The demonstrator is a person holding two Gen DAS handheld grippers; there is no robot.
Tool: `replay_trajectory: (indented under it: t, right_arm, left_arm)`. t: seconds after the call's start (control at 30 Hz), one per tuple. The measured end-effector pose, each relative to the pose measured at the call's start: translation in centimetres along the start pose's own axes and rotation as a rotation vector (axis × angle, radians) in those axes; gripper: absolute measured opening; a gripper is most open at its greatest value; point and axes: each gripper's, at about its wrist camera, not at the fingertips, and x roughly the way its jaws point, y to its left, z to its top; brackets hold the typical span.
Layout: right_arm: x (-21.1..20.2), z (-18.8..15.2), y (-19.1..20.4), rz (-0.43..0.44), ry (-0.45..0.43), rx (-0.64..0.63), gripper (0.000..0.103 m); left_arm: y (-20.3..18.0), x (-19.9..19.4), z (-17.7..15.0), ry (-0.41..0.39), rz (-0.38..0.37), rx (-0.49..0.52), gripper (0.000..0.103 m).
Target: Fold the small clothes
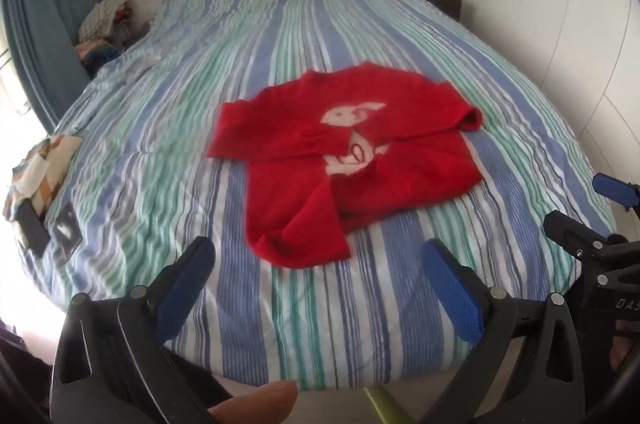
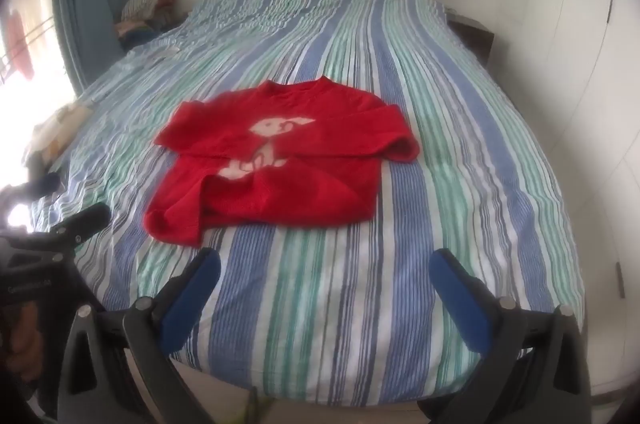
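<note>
red sweater (image 1: 340, 160): white motif partly covered by folded sleeves, motion-blurred | clothes pile (image 1: 102, 24) far left: too blurred to tell items | patterned cloth (image 1: 38, 168) near left: cut by frame edge | right gripper (image 1: 612, 224): cut off at right edge, jaw gap unclear | thumb (image 1: 256, 404): cropped at bottom

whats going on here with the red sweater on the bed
A person holds a two-finger gripper in each hand over a bed with a blue, green and white striped cover. A small red knit sweater with a white rabbit design lies on the cover, both sleeves already crossed over its front. The left gripper and the right gripper are both open and empty, hovering short of the sweater's near edge. Neither touches it.
</note>
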Motion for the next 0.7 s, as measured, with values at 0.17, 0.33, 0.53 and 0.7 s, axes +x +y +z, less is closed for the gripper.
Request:
replay_trajectory:
  t: [0.17,0.33,0.53,0.7]
  right_arm:
    - [0.5,-0.3,0.4,0.010,0.029,-0.003,0.103]
    - [0.5,-0.3,0.5,-0.015,0.034,-0.012,0.103]
    - [0.9,-0.2,0.2,-0.026,0.045,0.005,0.103]
    - [1.0,-0.6,0.4,-0.025,0.054,0.003,0.103]
  left_arm:
    - [0.5,0.7,-0.5,0.060,-0.039,-0.060,0.103]
    - [0.6,0.8,-0.6,0.056,-0.027,-0.067,0.102]
    - [1.1,1.1,-0.6,0.065,-0.023,-0.076,0.102]
    - [1.0,1.0,-1.0,0.072,-0.019,-0.067,0.102]
